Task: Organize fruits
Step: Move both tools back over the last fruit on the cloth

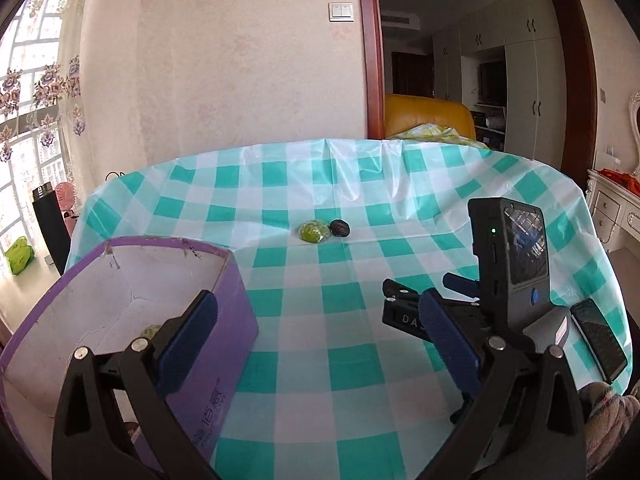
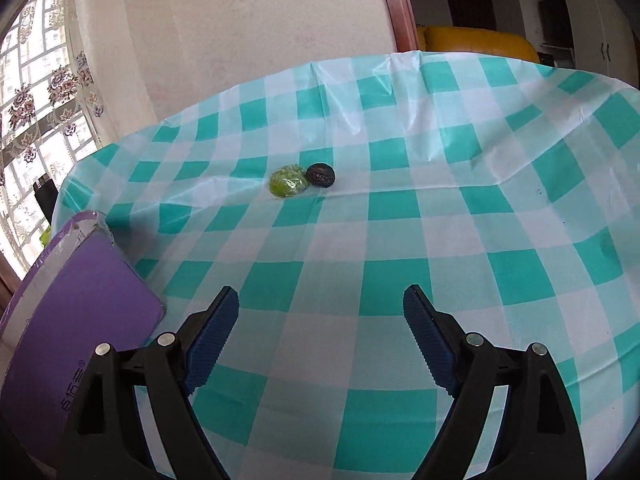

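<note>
Light source: daylight through the lace-curtained window (image 1: 28, 120) at far left, overexposed.
Overall level: bright near the window; the room beyond the doorway (image 1: 472, 60) is dim.
Glare: pale sheen and crease highlights on the checked tablecloth (image 2: 400, 240).
Shadows: soft, short, falling right of the purple box (image 2: 80, 300).
Distortion: strong fisheye bowing; dark vignette in the corners.
Sharpness: centre crisp; edges slightly smeared.

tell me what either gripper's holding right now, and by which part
Nothing. Both the left gripper and right gripper have empty jaws, set wide apart.
</note>
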`<state>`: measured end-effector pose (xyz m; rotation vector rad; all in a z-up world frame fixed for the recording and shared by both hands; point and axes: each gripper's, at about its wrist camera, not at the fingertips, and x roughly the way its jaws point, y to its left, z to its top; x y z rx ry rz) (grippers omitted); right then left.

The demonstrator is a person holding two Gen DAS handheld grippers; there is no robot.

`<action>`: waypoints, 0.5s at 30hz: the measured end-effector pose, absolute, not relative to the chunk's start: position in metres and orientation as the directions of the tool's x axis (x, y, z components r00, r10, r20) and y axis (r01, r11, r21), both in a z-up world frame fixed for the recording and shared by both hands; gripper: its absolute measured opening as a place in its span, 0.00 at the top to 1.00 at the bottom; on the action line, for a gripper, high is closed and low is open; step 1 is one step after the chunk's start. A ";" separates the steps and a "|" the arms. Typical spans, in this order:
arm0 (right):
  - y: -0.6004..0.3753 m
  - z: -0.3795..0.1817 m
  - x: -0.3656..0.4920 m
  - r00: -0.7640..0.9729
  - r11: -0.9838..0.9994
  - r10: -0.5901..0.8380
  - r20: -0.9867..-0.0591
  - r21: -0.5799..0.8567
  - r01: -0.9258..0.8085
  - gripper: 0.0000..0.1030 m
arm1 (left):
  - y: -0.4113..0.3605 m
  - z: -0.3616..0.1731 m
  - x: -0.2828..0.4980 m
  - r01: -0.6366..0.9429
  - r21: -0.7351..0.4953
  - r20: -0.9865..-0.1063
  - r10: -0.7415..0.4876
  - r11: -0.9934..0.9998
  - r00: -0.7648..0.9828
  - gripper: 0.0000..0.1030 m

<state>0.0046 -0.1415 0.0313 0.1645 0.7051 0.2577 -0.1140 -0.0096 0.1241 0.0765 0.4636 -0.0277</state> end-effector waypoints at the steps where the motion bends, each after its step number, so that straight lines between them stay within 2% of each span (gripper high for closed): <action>1: -0.146 0.028 0.009 0.728 0.961 0.268 -0.631 0.233 -0.152 0.20 | -0.018 0.116 -0.105 0.061 0.083 -0.448 -0.018 0.995 0.894 0.02; 5: -0.164 0.019 0.033 0.703 0.980 0.184 -0.687 0.186 -0.075 0.20 | -0.038 0.077 -0.060 0.113 0.091 -0.517 -0.050 0.989 0.854 0.02; 9: -0.184 0.009 0.066 0.648 0.979 0.166 -0.743 0.204 -0.016 0.20 | -0.034 0.041 -0.017 0.081 0.084 -0.614 -0.012 0.993 0.789 0.02; 15: -0.156 0.008 0.117 0.624 0.976 0.212 -0.752 0.127 -0.179 0.20 | -0.011 0.022 0.012 0.053 -0.021 -0.684 -0.053 0.998 0.727 0.02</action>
